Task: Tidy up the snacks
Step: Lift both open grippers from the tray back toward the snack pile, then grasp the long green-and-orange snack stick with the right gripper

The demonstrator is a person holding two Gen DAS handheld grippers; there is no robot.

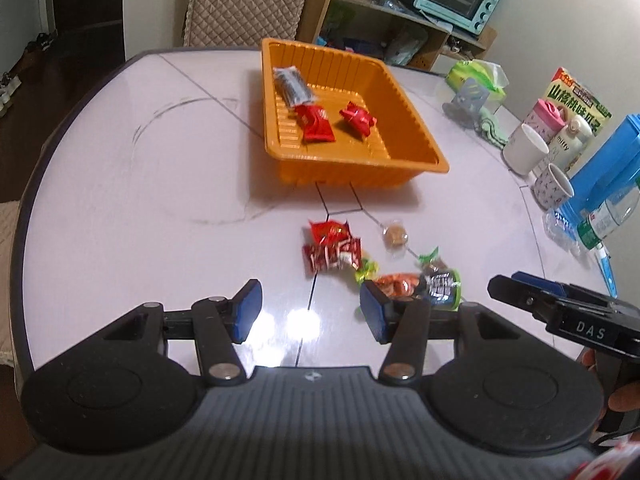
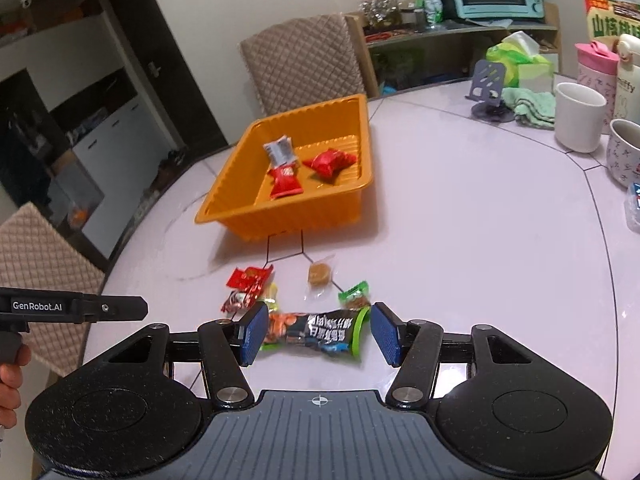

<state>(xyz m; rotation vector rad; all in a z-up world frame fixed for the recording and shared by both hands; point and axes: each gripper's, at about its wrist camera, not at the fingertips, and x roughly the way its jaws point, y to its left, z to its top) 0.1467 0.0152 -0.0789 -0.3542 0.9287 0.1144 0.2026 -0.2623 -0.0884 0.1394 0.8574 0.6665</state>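
Right gripper [image 2: 316,336] jaws spread around the black-and-green snack pack [image 2: 316,332] on the desk [image 2: 480,260]
Centre on the pack before clamping, then carry it to the orange tray [image 2: 280,216] — left gripper [image 1: 311,312] idles, jaws released

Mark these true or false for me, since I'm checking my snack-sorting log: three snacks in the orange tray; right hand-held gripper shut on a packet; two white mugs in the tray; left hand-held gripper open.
1. Three snacks lie in the orange tray. True.
2. The right hand-held gripper is shut on the black-and-green packet. False: its jaws are open, one at each end of the packet, which lies on the table.
3. Two white mugs stand in the tray. False: it holds only snacks.
4. The left hand-held gripper is open. True.
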